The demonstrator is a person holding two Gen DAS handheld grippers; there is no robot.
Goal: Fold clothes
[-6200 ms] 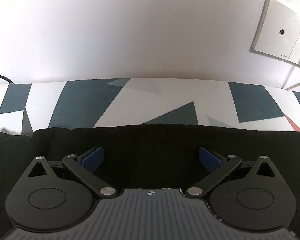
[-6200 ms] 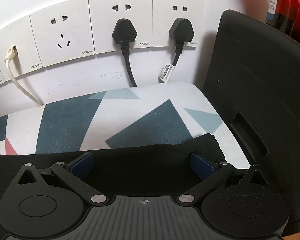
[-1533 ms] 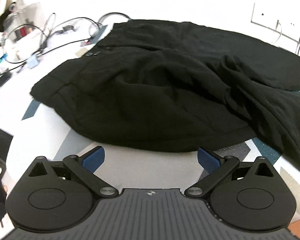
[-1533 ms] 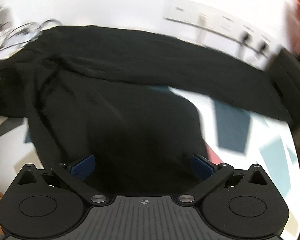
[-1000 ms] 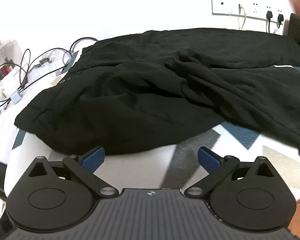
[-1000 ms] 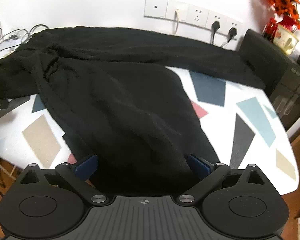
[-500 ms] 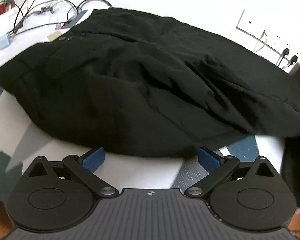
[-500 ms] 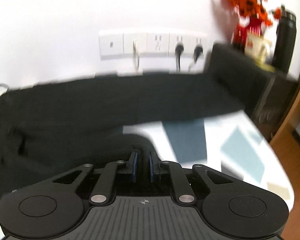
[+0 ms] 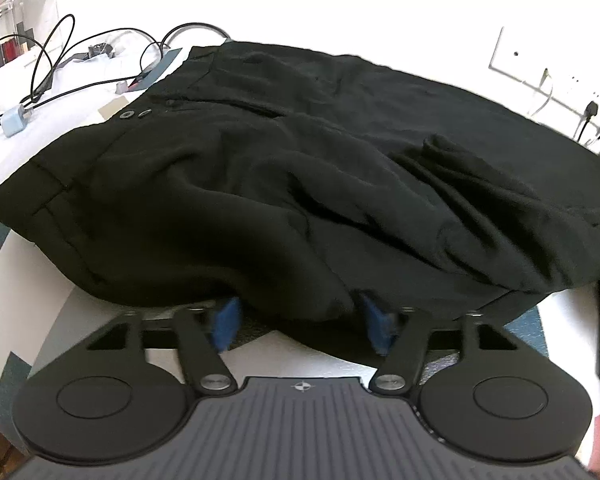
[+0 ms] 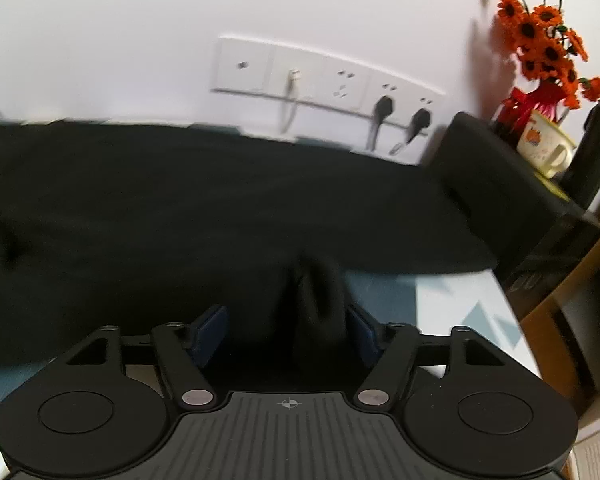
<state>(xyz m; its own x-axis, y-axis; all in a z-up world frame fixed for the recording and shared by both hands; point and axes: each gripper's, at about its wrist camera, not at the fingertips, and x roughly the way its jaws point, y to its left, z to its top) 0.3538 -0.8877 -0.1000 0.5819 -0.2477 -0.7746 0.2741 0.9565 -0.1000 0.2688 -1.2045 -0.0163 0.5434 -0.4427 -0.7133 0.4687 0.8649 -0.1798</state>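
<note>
This looks like a lived-in room of a home, used partly as a work corner. A table (image 9: 24,312) with a white cloth printed in teal and grey triangles stands against a plain white wall. A row of wall sockets (image 10: 324,76) runs just above it, with two black plugs (image 10: 400,114) and a white cable pushed in. At one end sit orange artificial flowers (image 10: 540,36) in a red vase, a cream mug (image 10: 544,146) and a dark bottle (image 10: 592,148) on a black box (image 10: 496,184). At the other end loose charger cables (image 9: 48,68) and a small blue adapter (image 9: 14,126) lie tangled. Black trousers (image 9: 300,168) are spread over the cloth.
</note>
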